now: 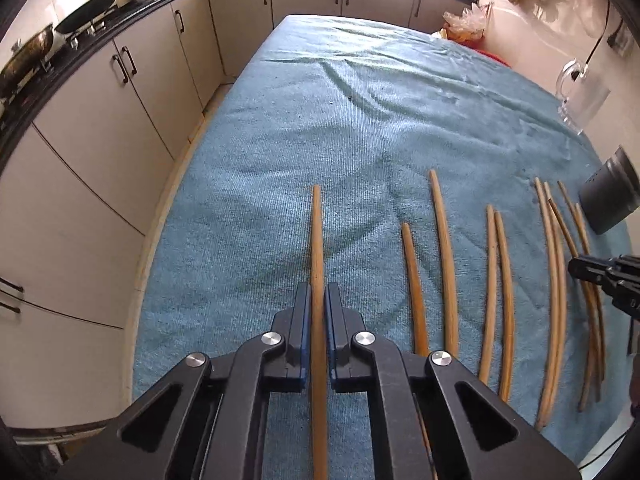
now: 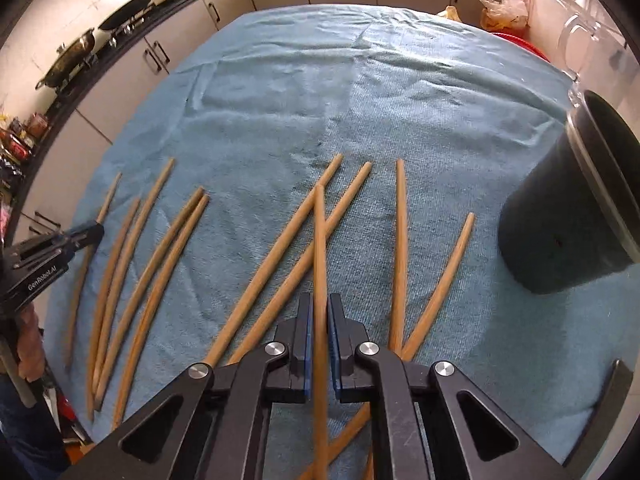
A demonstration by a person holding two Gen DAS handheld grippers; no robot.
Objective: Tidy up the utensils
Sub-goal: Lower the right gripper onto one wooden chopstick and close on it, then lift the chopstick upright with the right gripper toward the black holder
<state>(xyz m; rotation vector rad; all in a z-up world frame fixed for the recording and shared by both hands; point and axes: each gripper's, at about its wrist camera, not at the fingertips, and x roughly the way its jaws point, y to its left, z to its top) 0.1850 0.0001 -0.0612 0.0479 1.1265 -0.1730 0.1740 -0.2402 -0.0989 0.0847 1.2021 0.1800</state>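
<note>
The left tongs (image 1: 319,300) are clamping shut on a single chopstick (image 1: 317,232) at the far left of the spread, the stick running straight between the blue pads. The right tongs (image 2: 319,312) are likewise gripping one chopstick (image 2: 320,240), which is lying across two others that slant up toward the right. The remaining chopsticks (image 1: 444,256) are lying loose on the bench, roughly side by side, and the dark cup (image 2: 560,216) that probably receives them is standing at the right edge, near the right tongs.

The risks, as I judge them: each stick is being pinched by narrow pads at one spot along its length, so it may pivot or slide out while being lifted. The right one is touching its crossed neighbours, and lifting could drag or roll them. Swinging a long stick toward the cup could knock the rim and tip it.

The bench is wearing a blue towel (image 1: 360,120), wrinkled toward the far end, which should be keeping sticks from rolling. Around it a kitchen is showing: pale cupboards (image 1: 120,128), a dark counter carrying pans (image 1: 88,12), a clear glass mug (image 1: 580,96) at the right.
</note>
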